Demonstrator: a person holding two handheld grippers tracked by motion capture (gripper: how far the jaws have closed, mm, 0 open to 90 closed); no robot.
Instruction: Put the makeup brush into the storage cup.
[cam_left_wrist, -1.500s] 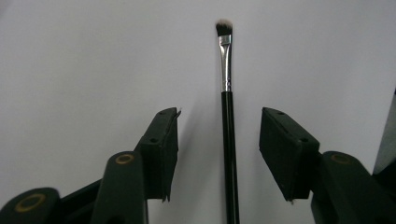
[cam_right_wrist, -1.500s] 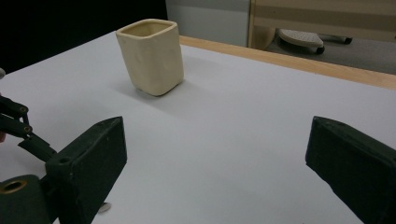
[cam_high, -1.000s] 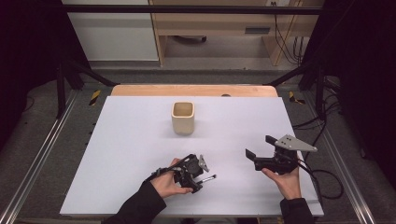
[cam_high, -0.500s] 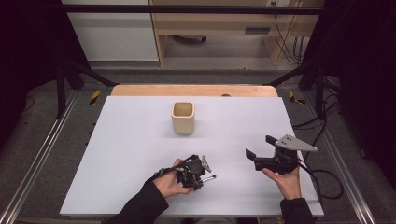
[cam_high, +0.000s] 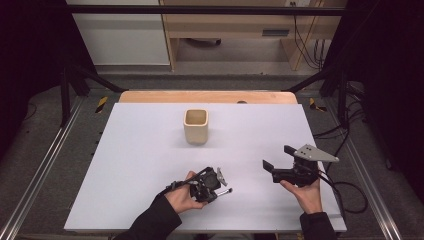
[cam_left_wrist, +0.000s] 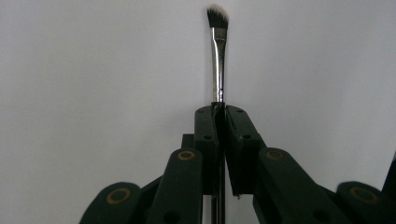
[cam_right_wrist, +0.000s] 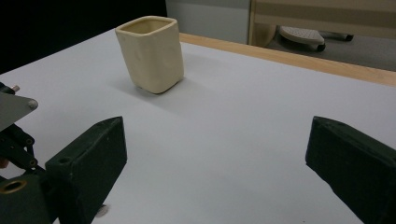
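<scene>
Fingers (cam_left_wrist: 211, 135) of the left gripper (cam_left_wrist: 218, 109): pressed together on the handle of a small makeup brush (cam_left_wrist: 218, 56), no gap visible beyond the handle's thickness. Brush: slim silver ferrule, angled dark bristle tuft with a pale tip; long axis in line with the fingers, bristle end pointing straight away from the gripper; the handle runs back between the fingers and out of sight. In the left gripper view the brush stands against plain white worktop; whether its tip touches the surface cannot be told. In the high view the left gripper (cam_high: 215, 181) is held in the person's left hand (cam_high: 184, 197) low over the near middle of the white worktop (cam_high: 135, 165), and the brush (cam_high: 225, 191) shows there as a thin short rod projecting to the right, toward the right gripper; bristles too small to make out. Right gripper (cam_high: 272, 169): held in the right hand (cam_high: 305, 192) at the near right of the worktop, well apart from the left, grey three-cornered plate on top, fingers (cam_right_wrist: 88, 170) spread wide with nothing between them. Cup (cam_high: 195, 126): cream, square-mouthed, upright, mid-worktop beyond both grippers; the right gripper view shows the cup (cam_right_wrist: 150, 52) with dented sides, and a wooden edge strip (cam_right_wrist: 299, 60) along the far side of the worktop.
</scene>
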